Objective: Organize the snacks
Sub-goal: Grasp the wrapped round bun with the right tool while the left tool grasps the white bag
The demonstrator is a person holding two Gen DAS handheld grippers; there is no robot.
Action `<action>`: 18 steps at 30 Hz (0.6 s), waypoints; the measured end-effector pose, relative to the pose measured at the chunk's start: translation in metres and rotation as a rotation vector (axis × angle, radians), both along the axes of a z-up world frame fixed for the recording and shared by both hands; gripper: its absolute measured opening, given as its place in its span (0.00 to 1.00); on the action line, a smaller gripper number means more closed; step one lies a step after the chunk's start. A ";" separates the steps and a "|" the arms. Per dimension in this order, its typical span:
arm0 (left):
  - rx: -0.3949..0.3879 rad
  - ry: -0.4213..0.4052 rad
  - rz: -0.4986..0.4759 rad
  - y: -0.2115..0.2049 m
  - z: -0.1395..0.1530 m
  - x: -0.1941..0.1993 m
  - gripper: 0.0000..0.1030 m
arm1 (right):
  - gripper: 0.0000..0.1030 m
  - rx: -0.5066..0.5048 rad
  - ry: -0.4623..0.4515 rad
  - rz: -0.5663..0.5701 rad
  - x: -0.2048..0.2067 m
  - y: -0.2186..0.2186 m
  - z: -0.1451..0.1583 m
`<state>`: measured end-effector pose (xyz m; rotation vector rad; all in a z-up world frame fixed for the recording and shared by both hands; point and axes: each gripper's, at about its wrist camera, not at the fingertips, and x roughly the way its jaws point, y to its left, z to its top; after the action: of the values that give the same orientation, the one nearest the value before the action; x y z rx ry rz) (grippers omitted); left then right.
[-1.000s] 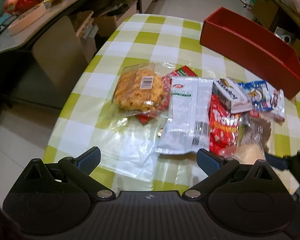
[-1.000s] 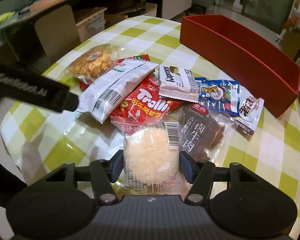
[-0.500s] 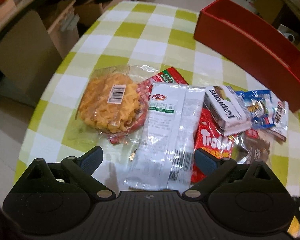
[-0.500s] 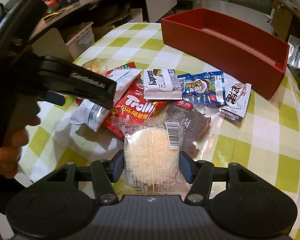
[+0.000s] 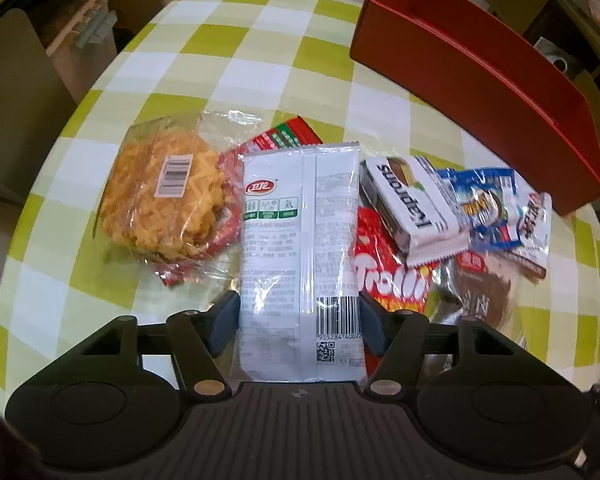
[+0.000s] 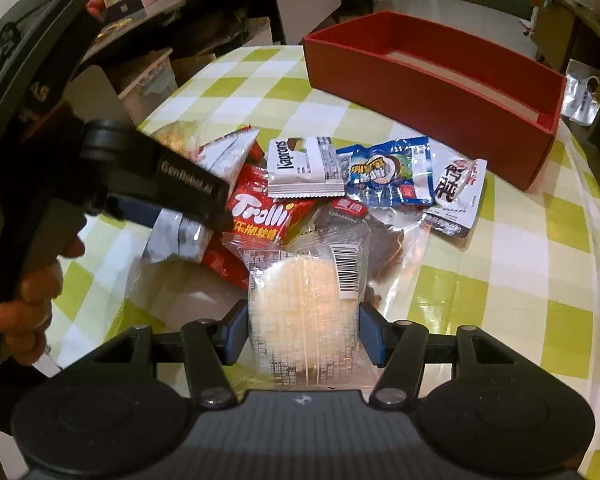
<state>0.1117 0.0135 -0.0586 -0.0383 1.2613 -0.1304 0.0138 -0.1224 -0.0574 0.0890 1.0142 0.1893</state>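
A pile of snack packets lies on the green-checked table [image 5: 284, 60]. My left gripper [image 5: 300, 320] is shut on a long white packet [image 5: 300, 240]; its pads press both edges. Beside it lie a clear bag of yellow noodle snack [image 5: 164, 196], a red Trolli packet [image 5: 388, 284], a white Kaprons packet [image 5: 416, 208] and a blue packet [image 5: 484, 204]. My right gripper [image 6: 302, 334] is shut on a clear-wrapped pale rice cake [image 6: 304, 304], held near the pile's front. The long red box [image 6: 432, 84] stands open behind the pile; it also shows in the left wrist view [image 5: 480, 88].
The left gripper body [image 6: 140, 176] and the hand holding it reach across the left of the right wrist view. A dark jerky packet [image 6: 384, 240] and a white packet [image 6: 456, 196] lie in the pile. Chairs and cluttered shelves stand beyond the table's far edge.
My left gripper moved forward over the pile and closed on the long white packet. My right gripper kept hold of the rice cake and lifted a little toward the box.
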 end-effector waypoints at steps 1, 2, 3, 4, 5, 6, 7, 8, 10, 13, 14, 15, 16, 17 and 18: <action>0.000 0.000 -0.004 0.000 0.001 -0.002 0.62 | 0.64 -0.001 -0.001 -0.004 -0.001 -0.001 0.001; 0.003 0.001 -0.006 0.000 0.002 -0.004 0.59 | 0.64 -0.001 -0.003 -0.008 -0.002 -0.002 0.001; 0.002 0.003 -0.005 0.000 0.003 -0.006 0.58 | 0.64 0.001 -0.005 -0.012 -0.004 -0.003 0.002; 0.000 0.005 -0.005 0.001 0.004 -0.008 0.57 | 0.64 0.004 -0.007 -0.016 -0.005 -0.005 0.003; -0.001 0.007 -0.003 0.001 0.004 -0.009 0.56 | 0.64 0.007 -0.010 -0.019 -0.006 -0.006 0.004; -0.003 0.010 -0.001 0.002 0.005 -0.011 0.55 | 0.64 0.010 -0.012 -0.021 -0.006 -0.007 0.005; -0.005 0.015 -0.001 0.003 0.006 -0.014 0.53 | 0.64 0.010 -0.014 -0.023 -0.007 -0.008 0.006; -0.002 0.018 -0.003 0.003 0.007 -0.016 0.53 | 0.64 0.010 -0.017 -0.024 -0.007 -0.008 0.007; 0.005 0.017 -0.006 0.003 0.008 -0.021 0.52 | 0.64 0.014 -0.020 -0.024 -0.009 -0.009 0.009; 0.005 0.015 -0.003 0.006 0.013 -0.028 0.51 | 0.63 0.022 -0.025 -0.025 -0.013 -0.011 0.012; 0.002 0.014 -0.002 0.007 0.015 -0.031 0.51 | 0.63 0.023 -0.028 -0.028 -0.013 -0.012 0.013; -0.001 0.012 -0.002 0.008 0.017 -0.033 0.51 | 0.63 0.022 -0.029 -0.031 -0.014 -0.013 0.013; -0.004 0.010 -0.002 0.008 0.019 -0.036 0.51 | 0.63 0.021 -0.030 -0.034 -0.015 -0.013 0.014; -0.005 0.009 -0.005 0.007 0.020 -0.037 0.51 | 0.63 0.022 -0.032 -0.037 -0.015 -0.014 0.014; -0.004 0.009 -0.006 0.006 0.022 -0.039 0.51 | 0.63 0.023 -0.033 -0.040 -0.016 -0.016 0.015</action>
<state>0.0725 0.0195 -0.0369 -0.0384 1.2702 -0.1383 -0.0024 -0.1382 -0.0423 0.1267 0.9769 0.1657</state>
